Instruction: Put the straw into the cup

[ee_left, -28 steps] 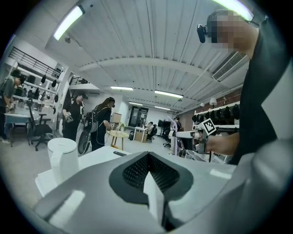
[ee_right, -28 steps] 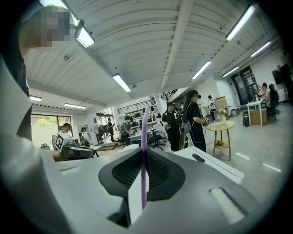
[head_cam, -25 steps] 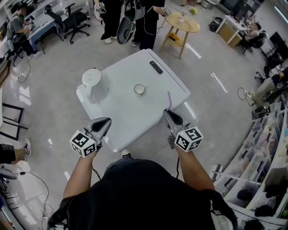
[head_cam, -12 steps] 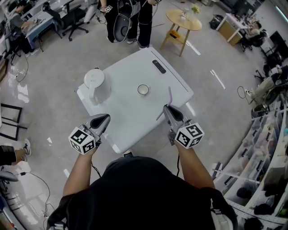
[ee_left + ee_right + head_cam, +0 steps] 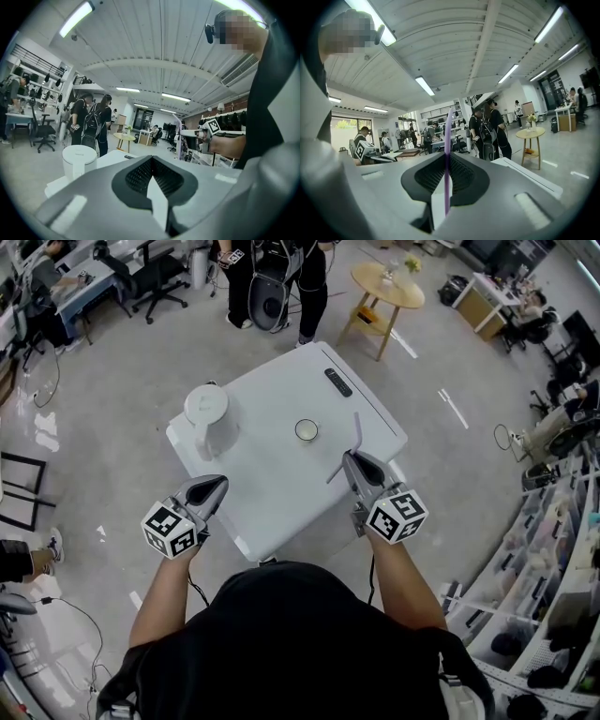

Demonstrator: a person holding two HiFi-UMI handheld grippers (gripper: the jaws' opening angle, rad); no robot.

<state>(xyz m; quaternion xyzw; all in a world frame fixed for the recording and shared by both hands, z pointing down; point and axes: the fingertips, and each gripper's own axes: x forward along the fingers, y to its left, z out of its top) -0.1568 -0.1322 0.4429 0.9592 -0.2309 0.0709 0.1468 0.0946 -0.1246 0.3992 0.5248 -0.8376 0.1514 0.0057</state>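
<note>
The head view looks steeply down from above the square white desk [image 5: 272, 474]. Both gripper views face level outward from low; all share the round wooden table [image 5: 398, 292].

Below me: one white table [image 5: 272, 493]. On it, to my left: one white lidded kettle [image 5: 208, 418], upright. Near its far edge: one black remote [image 5: 338, 382], lying flat. On the floor beyond: one round wooden side table [image 5: 388, 287]; black office chairs [image 5: 155, 273]; people standing [image 5: 281, 277], dark-clothed.
</note>
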